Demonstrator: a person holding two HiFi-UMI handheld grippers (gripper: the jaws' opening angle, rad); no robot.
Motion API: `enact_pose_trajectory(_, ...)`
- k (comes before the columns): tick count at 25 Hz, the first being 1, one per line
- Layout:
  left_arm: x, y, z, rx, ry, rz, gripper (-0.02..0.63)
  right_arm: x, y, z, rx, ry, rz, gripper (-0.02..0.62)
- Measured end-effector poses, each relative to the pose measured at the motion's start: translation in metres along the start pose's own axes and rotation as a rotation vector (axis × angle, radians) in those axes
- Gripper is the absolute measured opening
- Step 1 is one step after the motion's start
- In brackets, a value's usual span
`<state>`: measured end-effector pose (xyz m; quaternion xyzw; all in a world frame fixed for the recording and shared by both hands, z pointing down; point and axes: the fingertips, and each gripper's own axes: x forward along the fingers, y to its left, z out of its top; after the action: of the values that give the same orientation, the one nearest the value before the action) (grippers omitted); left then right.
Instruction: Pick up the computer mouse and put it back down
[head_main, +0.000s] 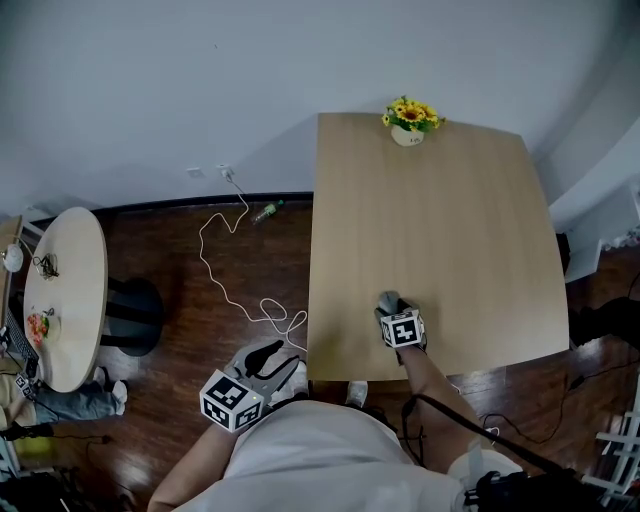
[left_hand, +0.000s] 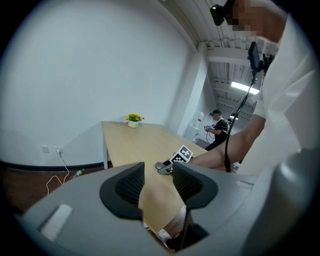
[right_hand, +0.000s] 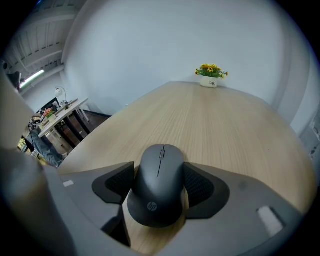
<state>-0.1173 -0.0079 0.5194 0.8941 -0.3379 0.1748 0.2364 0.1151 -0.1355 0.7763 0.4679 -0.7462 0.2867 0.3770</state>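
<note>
A dark grey computer mouse (right_hand: 160, 195) rests on the pale wooden table (head_main: 430, 220) near its front edge. My right gripper (right_hand: 158, 170) points steeply down over it, and its black pads (right_hand: 116, 182) lie against both flanks of the mouse, shut on it. In the head view the right gripper (head_main: 390, 300) covers most of the mouse (head_main: 384, 298). My left gripper (head_main: 268, 352) hangs off the table's front left corner, open with nothing between its fingers. In the left gripper view that gripper (left_hand: 158, 172) looks across at the mouse (left_hand: 161, 165).
A small pot of yellow flowers (head_main: 408, 120) stands at the table's far edge. On the dark floor to the left lie a white cable (head_main: 235, 270) and a bottle (head_main: 266, 211). A round table (head_main: 65, 290) stands at far left. A person (left_hand: 217, 127) stands far off.
</note>
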Motion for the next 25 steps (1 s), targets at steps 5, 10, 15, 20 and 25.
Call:
enact_pose_trajectory(5,0.001,0.002,0.003,0.002,-0.002,-0.005,0.144,-0.003,0.005,0.0,-0.048,-0.005,0.021,0.4)
enact_pose_trajectory(10,0.005,0.005,0.004,0.008,-0.003,-0.017,0.144,-0.021,0.005,0.009,-0.054,-0.058,0.021,0.4)
enact_pose_trajectory(15,0.011,0.005,0.006,0.009,-0.01,-0.049,0.146,-0.074,0.017,0.035,-0.066,-0.172,0.021,0.402)
enact_pose_trajectory(20,0.024,0.002,0.009,0.018,-0.01,-0.096,0.144,-0.147,0.035,0.06,-0.062,-0.287,0.041,0.407)
enact_pose_trajectory(25,0.034,-0.007,0.012,0.046,-0.013,-0.144,0.144,-0.214,0.054,0.069,-0.073,-0.357,0.034,0.407)
